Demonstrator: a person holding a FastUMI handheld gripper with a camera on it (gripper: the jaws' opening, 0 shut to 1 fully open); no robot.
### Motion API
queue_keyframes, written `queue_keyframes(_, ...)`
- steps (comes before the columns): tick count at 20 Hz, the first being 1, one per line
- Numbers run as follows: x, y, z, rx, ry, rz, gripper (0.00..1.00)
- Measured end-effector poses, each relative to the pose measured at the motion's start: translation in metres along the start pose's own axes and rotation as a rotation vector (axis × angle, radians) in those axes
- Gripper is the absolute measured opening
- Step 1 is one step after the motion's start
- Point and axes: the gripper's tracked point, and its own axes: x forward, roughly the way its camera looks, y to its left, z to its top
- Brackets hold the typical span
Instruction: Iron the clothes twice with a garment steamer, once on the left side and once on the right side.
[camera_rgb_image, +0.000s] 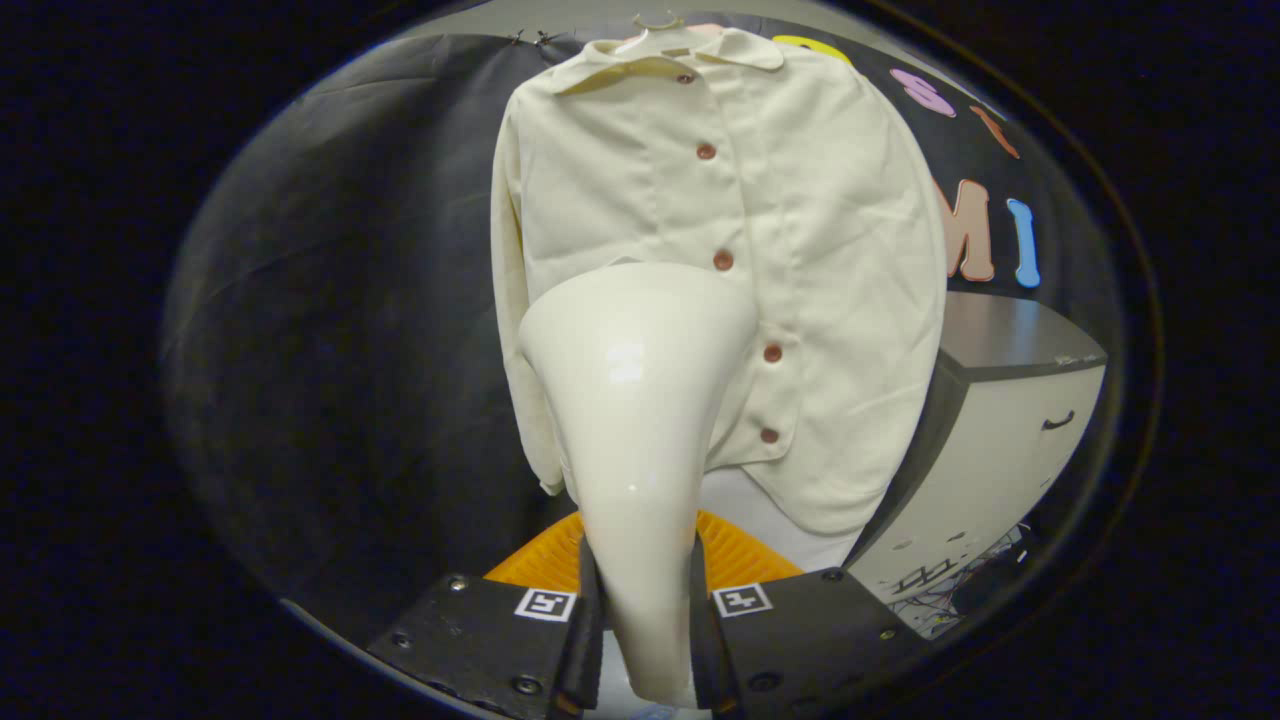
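I have gripper (645, 610) clamped on glossy cream plastic garment steamer (635, 400); both fingers press narrow handle from either side, gap only as wide as handle; steamer's flared head rises ahead of fingers, up against lower front of cream button-front shirt (720, 200); shirt hangs on hanger (660, 25) against black cloth wall (350, 300), brown buttons down placket; I see orange ribbed object (735, 555) just behind fingers, below shirt hem; white drawer cabinet with dark top (1000, 440) just beside shirt's far sleeve.
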Motion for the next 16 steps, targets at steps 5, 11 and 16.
queue_keyframes(5,-0.057,-0.021,0.066,0.034,-0.103,0.006,0.35)
queue_keyframes(11,-0.087,-0.062,0.141,0.109,-0.209,-0.009,0.35)
queue_keyframes(16,-0.078,-0.087,0.187,0.168,-0.27,-0.041,0.35)
